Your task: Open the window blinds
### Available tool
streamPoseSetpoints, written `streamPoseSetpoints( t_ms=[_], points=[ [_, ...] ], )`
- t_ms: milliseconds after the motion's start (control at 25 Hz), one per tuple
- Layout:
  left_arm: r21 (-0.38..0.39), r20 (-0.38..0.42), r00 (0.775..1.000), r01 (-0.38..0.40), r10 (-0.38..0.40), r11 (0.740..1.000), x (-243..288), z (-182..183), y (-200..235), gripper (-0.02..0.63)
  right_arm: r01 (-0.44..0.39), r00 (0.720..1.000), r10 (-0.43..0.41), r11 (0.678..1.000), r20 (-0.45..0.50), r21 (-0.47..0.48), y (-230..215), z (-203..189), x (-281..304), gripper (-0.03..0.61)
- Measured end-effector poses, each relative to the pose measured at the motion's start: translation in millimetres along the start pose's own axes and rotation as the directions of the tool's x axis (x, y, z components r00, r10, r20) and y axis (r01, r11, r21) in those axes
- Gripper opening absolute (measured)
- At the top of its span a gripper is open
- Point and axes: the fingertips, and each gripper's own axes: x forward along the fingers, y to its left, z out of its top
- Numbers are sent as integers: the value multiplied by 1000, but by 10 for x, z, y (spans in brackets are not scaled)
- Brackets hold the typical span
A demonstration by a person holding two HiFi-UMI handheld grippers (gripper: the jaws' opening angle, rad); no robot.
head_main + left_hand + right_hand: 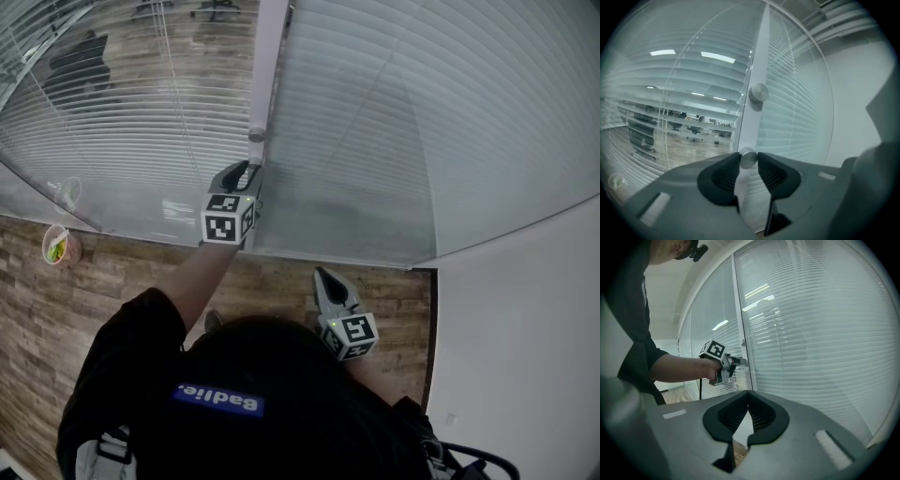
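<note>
Window blinds (422, 122) fill the upper half of the head view: thin, flat, pale horizontal slats sealed behind smooth glass. The slats lie near closed in the right pane and tilted enough at upper left to show a room beyond. Between the panes runs a straight, matte white post (757, 61). My left gripper (251, 169) is clamped partway closed, its ribbed black pads pressing on a small, round, brushed-metal knob (749, 159) at the centre of the left gripper view. A second knob (759, 93) of the same kind sits higher on the post. I judge the step in hand to be turning this knob to tilt the slats. The next move calls for a steady roll about the knob's axis, with firm pressure, since polished metal may slip. My right gripper (748, 394) waits at lower centre of the head view, jaws together and empty.
</note>
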Motion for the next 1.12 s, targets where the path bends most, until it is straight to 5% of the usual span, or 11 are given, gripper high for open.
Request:
streamPoseSetpoints(
  t_ms=[360,480,680,840,920,1120],
  points=[
    [-125,16,999,31,-29,992,-3,4,13,121,-13,1000,13,1000,3,5,30,5,15,3],
    [-252,34,998,58,-52,966,-1,9,22,121,-16,1000,16,1000,7,5,39,8,16,3],
    [-347,51,996,87,-74,934,-12,13,26,120,-20,1000,20,1000,10,9,67,5,-2,3],
    [-491,88,991,131,-100,861,-15,9,46,120,-16,1000,16,1000,14,15,63,7,-23,3],
    [-573,116,987,160,-114,804,-11,-2,57,120,-13,1000,13,1000,13,16,51,-2,-28,3],
    [-770,237,962,272,-136,578,-1,-16,84,120,-11,1000,11,1000,15,17,39,3,-40,3]
  ],
)
